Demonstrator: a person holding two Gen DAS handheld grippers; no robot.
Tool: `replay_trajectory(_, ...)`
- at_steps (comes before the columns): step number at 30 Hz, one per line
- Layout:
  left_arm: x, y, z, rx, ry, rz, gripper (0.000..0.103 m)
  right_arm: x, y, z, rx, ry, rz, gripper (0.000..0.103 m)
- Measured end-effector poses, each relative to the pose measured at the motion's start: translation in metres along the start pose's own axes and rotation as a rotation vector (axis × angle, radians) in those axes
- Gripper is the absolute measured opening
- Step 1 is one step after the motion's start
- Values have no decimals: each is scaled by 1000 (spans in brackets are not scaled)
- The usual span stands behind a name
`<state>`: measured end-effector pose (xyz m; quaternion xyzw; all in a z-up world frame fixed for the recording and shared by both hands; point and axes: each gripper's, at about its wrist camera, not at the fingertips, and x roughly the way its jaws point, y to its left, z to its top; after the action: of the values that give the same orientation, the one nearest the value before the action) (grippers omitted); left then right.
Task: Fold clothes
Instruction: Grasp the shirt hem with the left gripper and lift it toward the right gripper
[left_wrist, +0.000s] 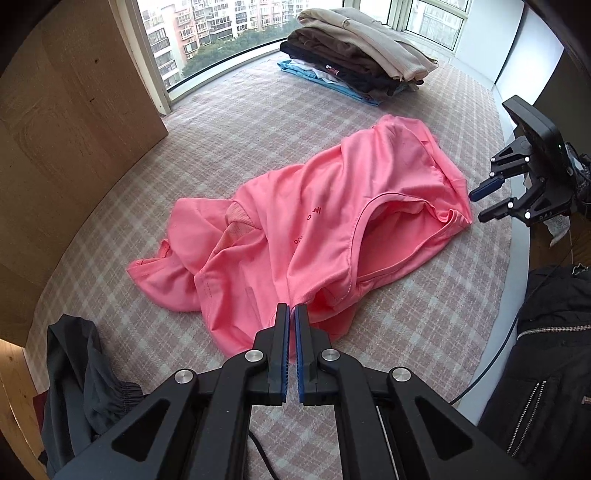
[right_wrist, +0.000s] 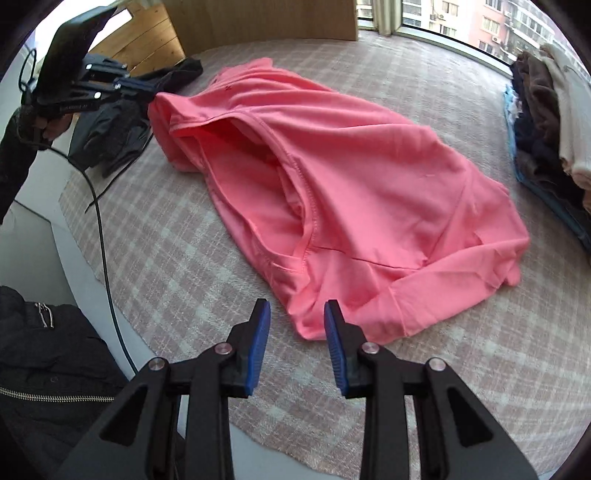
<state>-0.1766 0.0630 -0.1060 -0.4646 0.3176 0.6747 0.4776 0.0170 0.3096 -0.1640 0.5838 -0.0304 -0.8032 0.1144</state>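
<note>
A checked pink cloth (left_wrist: 229, 122) covers the surface by the window, and the pink shirt (left_wrist: 332, 221) lies rumpled in its middle. The left tongs (left_wrist: 291, 314) are clamped on the shirt's near hem; the right tongs (right_wrist: 297, 314) stand apart, empty, just beside the other corner. I think both corners should be gripped before pulling flat. A dark garment (left_wrist: 81, 376) and the folded pile (left_wrist: 354, 62) lie aside.

Pink shirt (left_wrist: 332, 221): smooth matt knit cloth. Checked bedcover (left_wrist: 240, 129): coarse woven fabric. Side panel (left_wrist: 74, 110): matt wood.
</note>
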Motion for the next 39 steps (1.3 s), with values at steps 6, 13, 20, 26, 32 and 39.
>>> replay_trajectory(6,3,4,-8,-24,3,-19,2,32,20,-1,-128,64,-177,30)
replay_trajectory(13,3,-9,-20,33,-1,-11,23,31,10,-5,-138,72,-204,30)
replay_trajectory(20,20,-15,-8,192,32,102,39,29,3,0,-133,92,-186,25)
replay_trajectory(26,57,-9,4,275,131,74,27,21,-12,2,-81,84,-182,7)
replay_trajectory(32,52,-3,5,242,165,56,2,-15,-29,11,-6,-40,-241,4)
replay_trajectory(39,-75,6,55,154,-149,308,2,-140,-34,72,8,-349,-434,4)
